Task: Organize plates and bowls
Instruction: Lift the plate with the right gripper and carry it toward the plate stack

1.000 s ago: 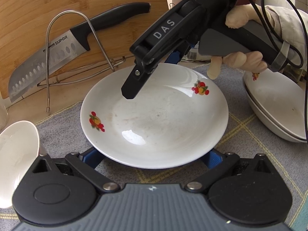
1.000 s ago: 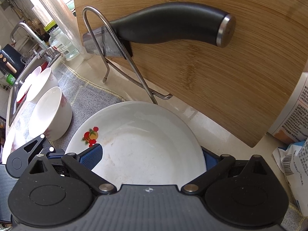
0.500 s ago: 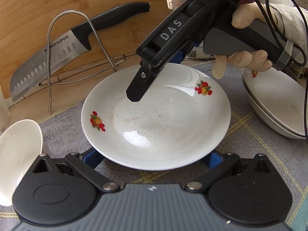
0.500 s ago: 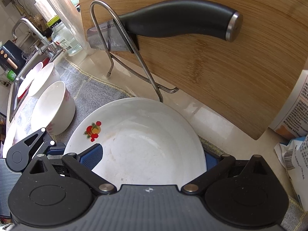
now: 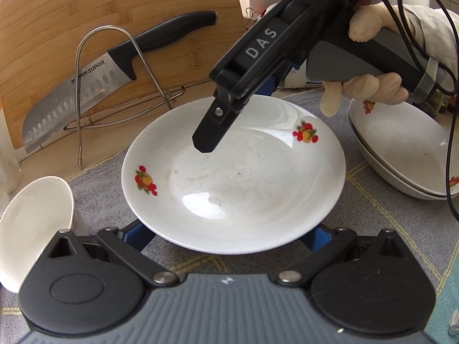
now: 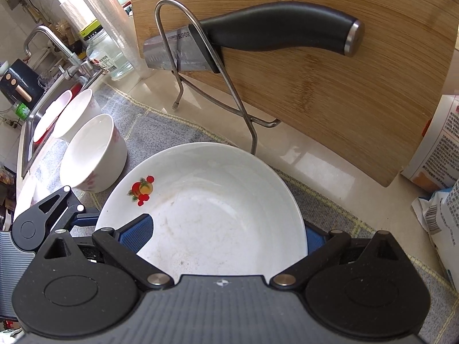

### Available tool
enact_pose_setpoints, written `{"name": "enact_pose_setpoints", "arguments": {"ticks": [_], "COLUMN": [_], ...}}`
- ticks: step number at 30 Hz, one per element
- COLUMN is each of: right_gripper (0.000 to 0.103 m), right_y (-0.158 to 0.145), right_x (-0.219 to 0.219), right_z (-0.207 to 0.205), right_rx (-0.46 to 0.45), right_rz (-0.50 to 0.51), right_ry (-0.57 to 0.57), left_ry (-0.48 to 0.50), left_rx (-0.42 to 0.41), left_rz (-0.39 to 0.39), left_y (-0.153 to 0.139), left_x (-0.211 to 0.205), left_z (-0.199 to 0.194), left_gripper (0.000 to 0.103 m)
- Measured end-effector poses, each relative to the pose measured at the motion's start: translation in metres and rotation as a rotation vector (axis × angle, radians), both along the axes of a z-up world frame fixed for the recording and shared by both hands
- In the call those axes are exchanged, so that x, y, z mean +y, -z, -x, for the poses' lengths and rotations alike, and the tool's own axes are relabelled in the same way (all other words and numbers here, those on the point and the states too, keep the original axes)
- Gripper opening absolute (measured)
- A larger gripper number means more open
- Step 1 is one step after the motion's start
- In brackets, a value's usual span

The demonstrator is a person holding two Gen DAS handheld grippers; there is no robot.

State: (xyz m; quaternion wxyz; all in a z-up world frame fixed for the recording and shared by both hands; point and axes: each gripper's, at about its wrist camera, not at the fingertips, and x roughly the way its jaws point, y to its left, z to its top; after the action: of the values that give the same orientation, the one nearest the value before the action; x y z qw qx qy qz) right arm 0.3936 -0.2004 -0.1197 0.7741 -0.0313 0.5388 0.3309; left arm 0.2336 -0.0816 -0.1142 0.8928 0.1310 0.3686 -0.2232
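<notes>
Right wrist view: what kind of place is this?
Likely a home kitchen counter: sink faucet, knife racked against a bamboo cutting board, and a plate with bowls on a mat.

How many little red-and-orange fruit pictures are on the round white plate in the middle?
2 fruit pictures on the round white plate: one on its left rim, one on its far right rim. Part of the far rim is covered, so another could hide there.

Glossy ceramic plate [image 5: 233,177]; matt woven cloth mat [image 5: 381,200]; wooden board [image 6: 315,66]; shiny metal rack [image 5: 86,91].
</notes>
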Motion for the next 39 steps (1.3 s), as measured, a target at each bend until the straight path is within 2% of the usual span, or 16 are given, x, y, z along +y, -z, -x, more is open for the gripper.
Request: {"name": "enact_pose_setpoints", "arguments": {"ticks": [22,39], "right_gripper": [0.103,0.103], "right_y": [-0.038,-0.056], "right_x": [0.002,-0.014], "right_z": [0.054,0.11], "right_rx": [-0.044,-0.064], "right_rz": [-0.015,-0.019], "right_ry": [-0.012,0.041], "left_ry": [-0.01,0.046], "left_rx": [-0.015,-0.018], "left_rz": [0.0,-0.015], "left_y": [-0.032,-0.05], "left_x": [-0.001,-0.009], "left_z": [0.044,0.079], "left_gripper": [0.103,0.103]}}
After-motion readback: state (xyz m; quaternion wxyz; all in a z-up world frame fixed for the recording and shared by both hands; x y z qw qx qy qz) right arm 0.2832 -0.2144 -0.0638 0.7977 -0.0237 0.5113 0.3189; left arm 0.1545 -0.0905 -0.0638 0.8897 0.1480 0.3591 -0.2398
